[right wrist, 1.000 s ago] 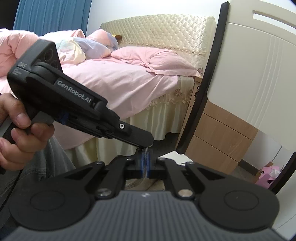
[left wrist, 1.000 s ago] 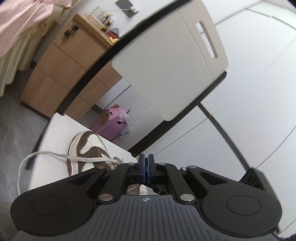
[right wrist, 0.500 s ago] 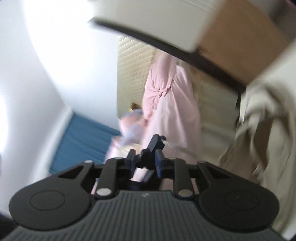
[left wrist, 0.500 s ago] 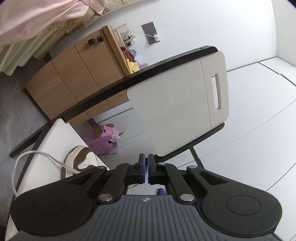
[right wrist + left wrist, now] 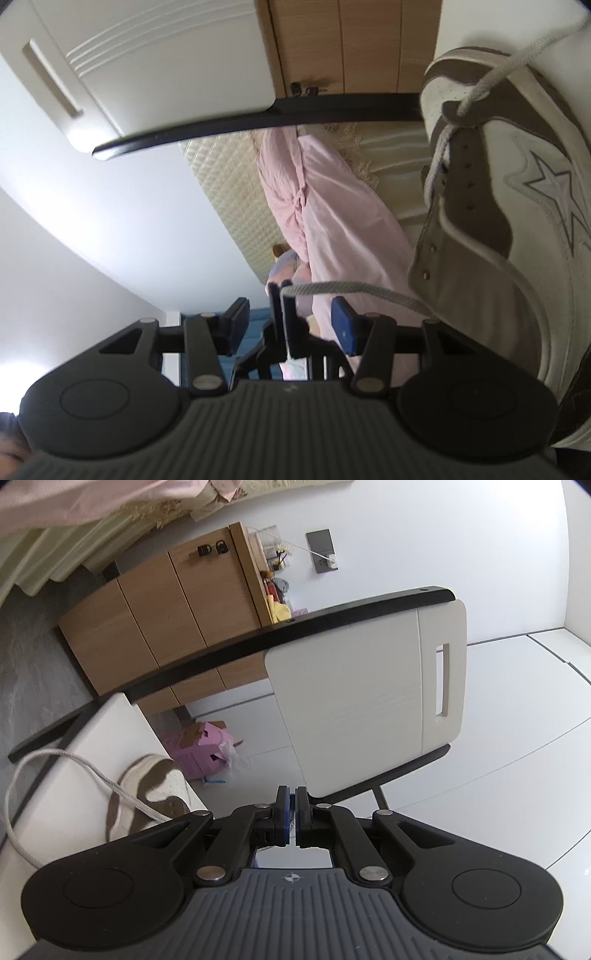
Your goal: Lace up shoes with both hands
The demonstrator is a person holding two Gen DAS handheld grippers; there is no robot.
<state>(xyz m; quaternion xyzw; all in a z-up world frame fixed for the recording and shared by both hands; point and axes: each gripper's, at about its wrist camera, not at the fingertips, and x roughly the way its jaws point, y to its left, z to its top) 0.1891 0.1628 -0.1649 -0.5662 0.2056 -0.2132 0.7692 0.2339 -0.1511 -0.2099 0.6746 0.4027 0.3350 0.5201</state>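
The brown-and-white leather sneaker [image 5: 517, 221] fills the right of the right wrist view, its star patch showing there only. Its grey woven lace [image 5: 354, 290] runs to the left gripper [image 5: 282, 295], pinched shut on it — between the right gripper's [image 5: 291, 325] opening blue pads. A white chair back [image 5: 369, 701] sits mid-frame.

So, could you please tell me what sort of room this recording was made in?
Most likely a bedroom: a bed with pink bedding, a quilted headboard and a wooden cabinet beside it.
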